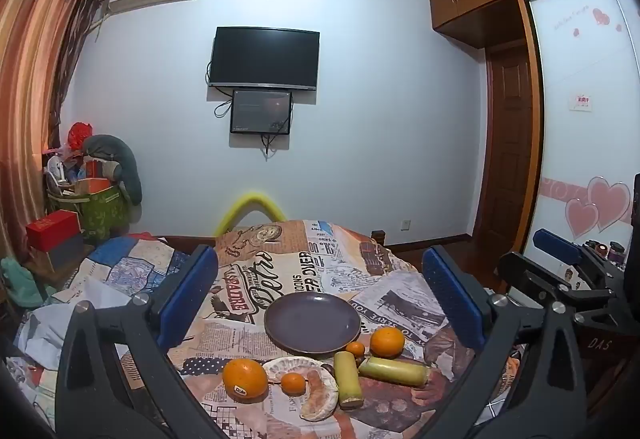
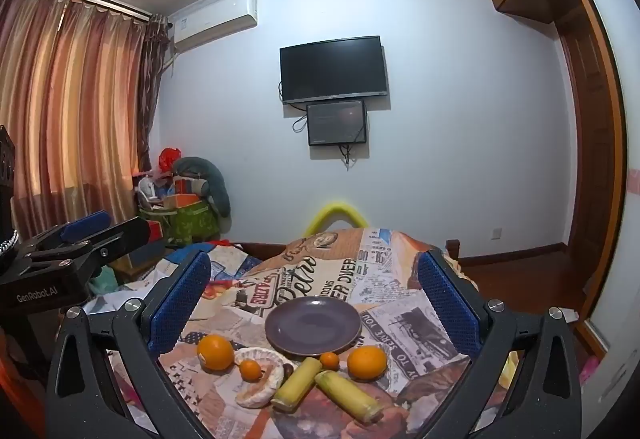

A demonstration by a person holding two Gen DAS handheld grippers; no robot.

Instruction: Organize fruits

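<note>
A dark purple plate (image 1: 312,323) (image 2: 313,325) lies empty on a newspaper-print cloth. In front of it lie a large orange with a sticker (image 1: 245,378) (image 2: 215,352), a second large orange (image 1: 387,341) (image 2: 367,362), two small mandarins (image 1: 293,383) (image 1: 355,349), a peeled pomelo piece (image 1: 316,395) (image 2: 256,383) and two yellow-green sugarcane pieces (image 1: 347,379) (image 1: 394,371). My left gripper (image 1: 320,303) is open and empty above the fruit. My right gripper (image 2: 314,303) is open and empty, held likewise.
The cloth-covered table (image 1: 360,259) falls away at the back toward a yellow chair top (image 1: 250,209). Boxes and bags (image 1: 92,199) are stacked at the left by the curtains. A wardrobe (image 1: 580,119) and door stand at the right.
</note>
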